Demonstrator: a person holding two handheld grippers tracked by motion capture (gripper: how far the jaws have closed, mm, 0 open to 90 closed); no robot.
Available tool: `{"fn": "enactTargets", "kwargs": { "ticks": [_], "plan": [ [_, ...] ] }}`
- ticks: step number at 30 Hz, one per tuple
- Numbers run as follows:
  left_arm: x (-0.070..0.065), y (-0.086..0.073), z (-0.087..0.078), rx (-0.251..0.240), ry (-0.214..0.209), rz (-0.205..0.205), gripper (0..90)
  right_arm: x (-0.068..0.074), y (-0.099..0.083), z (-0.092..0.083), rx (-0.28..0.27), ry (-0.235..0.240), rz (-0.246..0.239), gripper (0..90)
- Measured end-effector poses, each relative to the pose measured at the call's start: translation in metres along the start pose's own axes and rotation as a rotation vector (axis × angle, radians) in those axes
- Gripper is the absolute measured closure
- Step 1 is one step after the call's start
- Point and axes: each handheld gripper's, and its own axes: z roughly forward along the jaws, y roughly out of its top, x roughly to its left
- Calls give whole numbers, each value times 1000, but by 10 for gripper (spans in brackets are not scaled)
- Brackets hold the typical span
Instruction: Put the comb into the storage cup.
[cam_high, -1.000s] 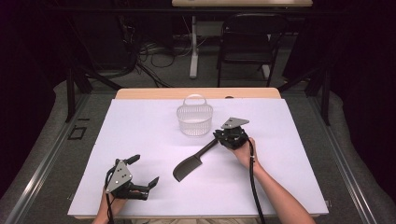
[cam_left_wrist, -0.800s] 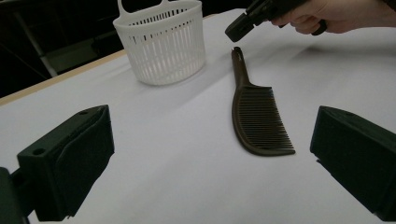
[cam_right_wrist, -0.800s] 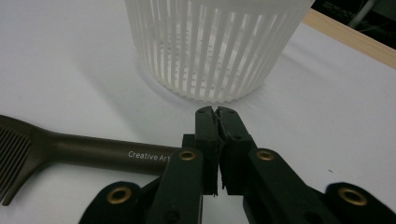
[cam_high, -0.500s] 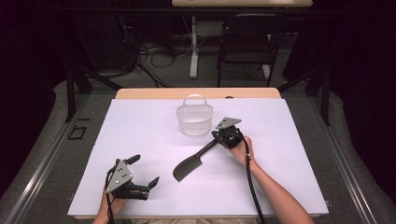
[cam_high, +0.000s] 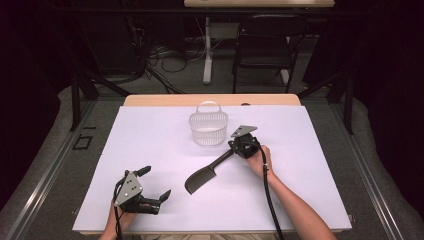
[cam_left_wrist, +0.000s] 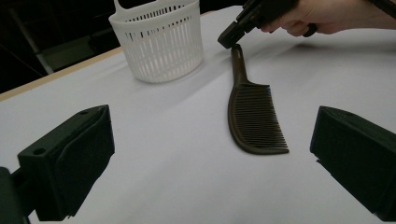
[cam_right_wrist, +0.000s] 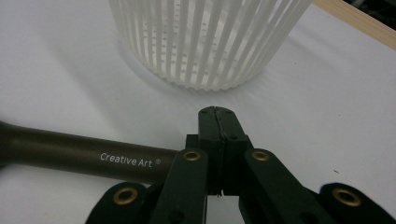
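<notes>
You are working in a lab or recording studio rather than a home. Your desk (cam_high: 150, 150) is covered with a plain white sheet and stands on grey carpet (cam_high: 45, 150) against black curtains (cam_high: 395, 60). Loose cables (cam_high: 160, 65) tangle on the floor behind it, beside a folding chair (cam_high: 262, 45) and another table's leg (cam_high: 206, 50).
</notes>
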Motion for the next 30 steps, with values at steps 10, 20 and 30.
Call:
{"fn": "enactTargets", "kwargs": {
  "ticks": [10, 20, 30],
  "plan": [
    [1, 0, -1, 1, 4, 6, 0, 2, -1, 0, 42, 27, 0, 900],
    [0, 0, -1, 3, 4, 6, 0, 2, -2, -6, 73, 56, 14, 900],
    [0, 0, -1, 8, 3, 9, 0, 4, -5, -12, 89, 70, 0, 900]
  ]
}}
